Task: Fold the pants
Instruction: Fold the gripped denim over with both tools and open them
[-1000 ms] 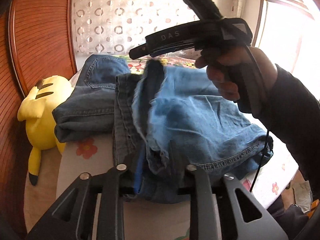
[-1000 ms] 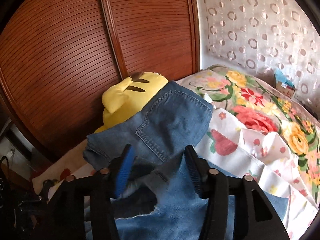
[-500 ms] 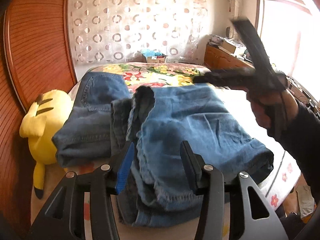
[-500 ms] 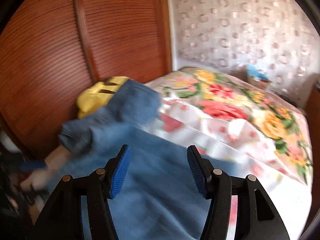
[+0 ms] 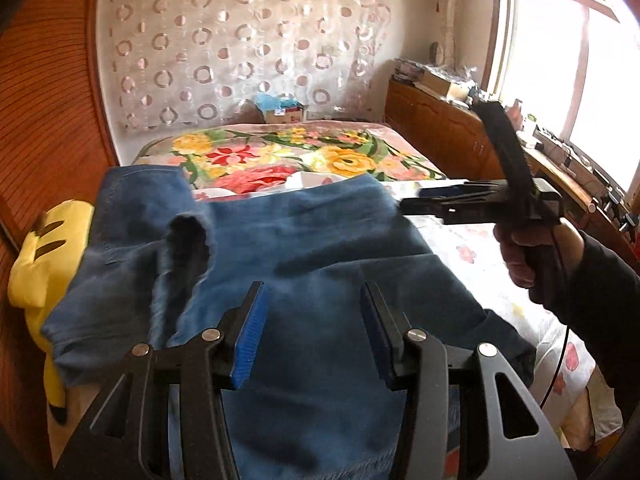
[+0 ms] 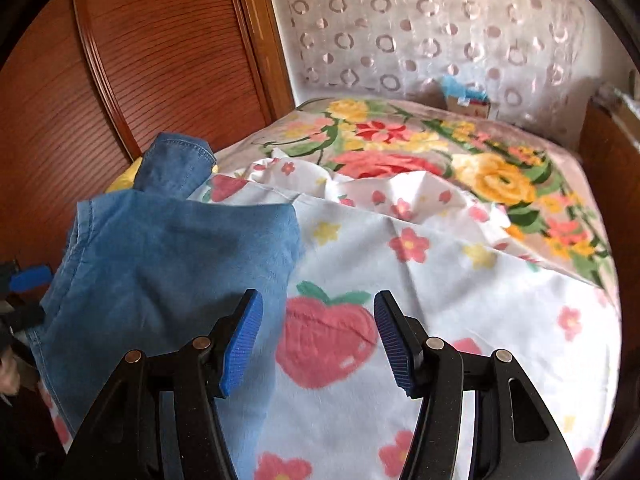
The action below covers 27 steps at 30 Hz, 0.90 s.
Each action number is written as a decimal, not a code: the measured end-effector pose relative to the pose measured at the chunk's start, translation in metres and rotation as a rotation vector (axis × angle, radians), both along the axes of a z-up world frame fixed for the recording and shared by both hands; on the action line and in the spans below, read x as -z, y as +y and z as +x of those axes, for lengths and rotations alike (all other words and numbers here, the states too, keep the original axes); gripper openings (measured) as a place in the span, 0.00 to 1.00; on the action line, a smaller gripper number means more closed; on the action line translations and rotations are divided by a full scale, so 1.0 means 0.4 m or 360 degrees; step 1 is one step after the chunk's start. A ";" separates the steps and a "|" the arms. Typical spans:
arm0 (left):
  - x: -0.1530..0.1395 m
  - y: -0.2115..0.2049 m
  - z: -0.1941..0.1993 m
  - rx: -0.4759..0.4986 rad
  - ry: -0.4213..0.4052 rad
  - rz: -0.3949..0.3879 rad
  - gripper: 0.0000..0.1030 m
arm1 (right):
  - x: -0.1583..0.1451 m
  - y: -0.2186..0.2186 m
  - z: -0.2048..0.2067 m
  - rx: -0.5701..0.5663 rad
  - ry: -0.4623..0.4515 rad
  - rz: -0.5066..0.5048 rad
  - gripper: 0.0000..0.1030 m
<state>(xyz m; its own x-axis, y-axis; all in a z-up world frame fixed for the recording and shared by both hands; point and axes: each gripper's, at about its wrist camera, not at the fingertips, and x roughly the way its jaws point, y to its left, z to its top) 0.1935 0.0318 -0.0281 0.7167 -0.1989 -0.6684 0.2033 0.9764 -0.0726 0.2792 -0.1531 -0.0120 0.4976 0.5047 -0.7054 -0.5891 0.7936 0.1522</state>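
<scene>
The pants (image 5: pixel 304 248), blue denim jeans, lie bunched and partly folded on the near left part of the bed (image 6: pixel 460 280), on top of a white sheet printed with strawberries and flowers (image 6: pixel 400 264). In the left wrist view a dark frayed edge of the denim (image 5: pixel 188 248) curls up left of the middle, and a second folded pile of denim (image 5: pixel 136 200) sits behind it toward the left, its top showing a stitched hem in the right wrist view.

The left gripper (image 5: pixel 312 336) hangs over the near part of the pants with its blue-padded jaws apart; they have just been opening, and nothing is pinched between them, the cloth lying below. The right gripper (image 6: pixel 316 336) is also released, jaws spread with nothing clamped, poised above the right edge of the pants where denim meets the strawberry print. In the left wrist view the same right gripper (image 5: pixel 424 200) appears at the far right edge of the pants, held by a hand (image 5: pixel 524 256) in a dark sleeve (image 5: pixel 600 300).

A yellow plush toy (image 5: pixel 36 272) leans beside the bed at the left, against a brown slatted wooden door (image 6: pixel 140 60). Farther back lies a blanket with large flowers (image 6: pixel 460 152), then a curtain patterned with circles (image 5: pixel 240 48). A wooden cabinet (image 5: pixel 440 136) and a bright window (image 5: pixel 560 80) stand to the right
</scene>
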 end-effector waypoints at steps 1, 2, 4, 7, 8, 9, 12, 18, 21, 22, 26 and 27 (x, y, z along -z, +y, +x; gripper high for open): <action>0.003 -0.009 0.013 0.0011 0.0007 0.0007 0.48 | 0.002 -0.002 0.013 -0.0014 0.0016 0.0021 0.54; 0.007 -0.022 0.030 0.0026 0.0013 0.0016 0.48 | -0.002 -0.012 0.026 -0.0030 0.0036 0.0044 0.50; 0.009 -0.040 0.063 0.0044 0.0015 0.0035 0.48 | 0.003 -0.013 0.052 -0.0065 0.0071 0.0083 0.44; 0.014 -0.060 0.105 0.0075 -0.0004 0.0064 0.48 | 0.011 -0.015 0.085 -0.0130 0.0105 0.0139 0.09; 0.019 -0.062 0.119 0.0085 -0.0010 0.0066 0.48 | 0.016 -0.018 0.091 -0.0161 0.0112 0.0161 0.02; 0.023 -0.062 0.127 0.0092 -0.0009 0.0063 0.48 | 0.015 -0.017 0.098 -0.0195 0.0119 0.0180 0.01; 0.049 -0.050 0.147 0.0082 0.0023 0.0053 0.48 | 0.016 -0.017 0.116 -0.0266 0.0115 0.0213 0.00; 0.100 -0.024 0.145 0.0034 0.0091 0.0011 0.48 | 0.031 -0.021 0.142 -0.0210 0.0073 0.0150 0.00; 0.109 -0.014 0.139 0.0008 0.0088 -0.0017 0.48 | 0.039 -0.028 0.132 -0.0174 0.0074 0.0114 0.16; 0.110 -0.014 0.138 0.0001 0.0082 -0.0021 0.48 | 0.042 -0.038 0.124 -0.0151 0.0073 0.0097 0.22; 0.112 -0.012 0.134 -0.0011 0.0057 -0.0030 0.48 | 0.049 -0.086 0.106 -0.0060 0.0144 0.0199 0.41; 0.114 -0.016 0.136 -0.0010 0.0055 -0.0027 0.48 | 0.051 -0.093 0.103 -0.0064 0.0168 0.0225 0.41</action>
